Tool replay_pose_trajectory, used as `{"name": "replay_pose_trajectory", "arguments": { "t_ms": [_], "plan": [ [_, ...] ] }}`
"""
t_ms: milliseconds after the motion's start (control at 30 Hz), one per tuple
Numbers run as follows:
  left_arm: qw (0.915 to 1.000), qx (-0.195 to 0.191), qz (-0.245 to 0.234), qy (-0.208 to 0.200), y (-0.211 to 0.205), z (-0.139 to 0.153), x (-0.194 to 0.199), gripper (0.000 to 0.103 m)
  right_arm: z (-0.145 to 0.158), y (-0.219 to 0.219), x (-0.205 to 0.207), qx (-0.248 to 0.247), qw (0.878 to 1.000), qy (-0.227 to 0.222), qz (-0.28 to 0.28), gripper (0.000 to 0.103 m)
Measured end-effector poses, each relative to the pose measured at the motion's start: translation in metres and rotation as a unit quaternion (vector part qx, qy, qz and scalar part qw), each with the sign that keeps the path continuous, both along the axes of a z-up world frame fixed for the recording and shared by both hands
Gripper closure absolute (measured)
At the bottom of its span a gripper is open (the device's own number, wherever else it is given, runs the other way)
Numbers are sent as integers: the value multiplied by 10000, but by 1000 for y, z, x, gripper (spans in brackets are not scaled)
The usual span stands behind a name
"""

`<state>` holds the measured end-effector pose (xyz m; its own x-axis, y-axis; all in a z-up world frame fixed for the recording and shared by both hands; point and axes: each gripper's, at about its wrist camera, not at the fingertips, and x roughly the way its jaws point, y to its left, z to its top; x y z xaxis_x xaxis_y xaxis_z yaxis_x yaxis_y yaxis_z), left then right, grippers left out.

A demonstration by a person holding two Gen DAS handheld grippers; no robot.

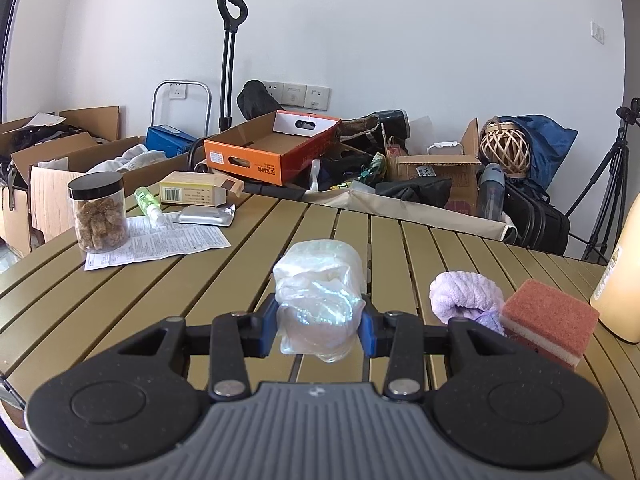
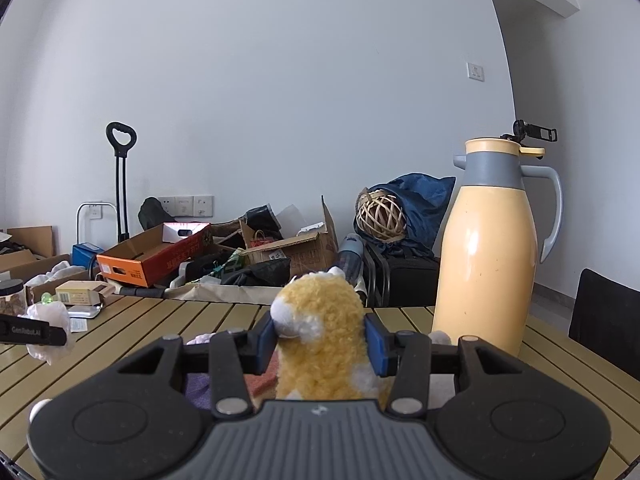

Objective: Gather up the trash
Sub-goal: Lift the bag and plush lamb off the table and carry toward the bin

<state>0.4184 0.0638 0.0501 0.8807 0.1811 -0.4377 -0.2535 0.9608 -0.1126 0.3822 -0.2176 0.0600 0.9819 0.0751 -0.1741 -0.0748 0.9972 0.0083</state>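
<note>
While the left gripper (image 1: 320,320) clamps a crumpled plastic bag (image 1: 318,296) above the worktop (image 1: 200,280), the right gripper (image 2: 320,344) grips a plush toy (image 2: 320,336); no bin visible, paper leaflet (image 1: 160,240) remains.

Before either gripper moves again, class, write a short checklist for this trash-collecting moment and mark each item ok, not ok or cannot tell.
1. Left gripper clamps the crumpled plastic bag: ok.
2. Right gripper clamps the yellow plush toy: ok.
3. Bag hangs free of the slatted table: cannot tell.
4. Thermos stands upright, beside the right gripper: ok.
5. Trash bin in sight: not ok, neither view shows one.
6. Plush toy counts as trash: cannot tell.
</note>
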Motion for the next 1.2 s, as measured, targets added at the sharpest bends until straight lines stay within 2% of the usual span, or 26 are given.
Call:
{"name": "replay_pose_trajectory", "arguments": {
  "t_ms": [300, 533, 767, 1200],
  "plan": [
    [9997, 198, -102, -92, -8, 14, -23, 63, 8, 5, -18, 4, 9997, 6, 246, 58],
    [9990, 312, -289, -137, -18, 17, -60, 63, 12, 14, -48, -116, 9985, 18, 539, 58],
    [9981, 245, -516, -210, -30, 23, -101, 63, 8, 22, -85, -60, 9972, 160, 722, 58],
    [9936, 356, -1065, 118, -59, -4, -176, 63, -12, 21, -147, 6, 9938, 602, 933, 58]
  ]
}}
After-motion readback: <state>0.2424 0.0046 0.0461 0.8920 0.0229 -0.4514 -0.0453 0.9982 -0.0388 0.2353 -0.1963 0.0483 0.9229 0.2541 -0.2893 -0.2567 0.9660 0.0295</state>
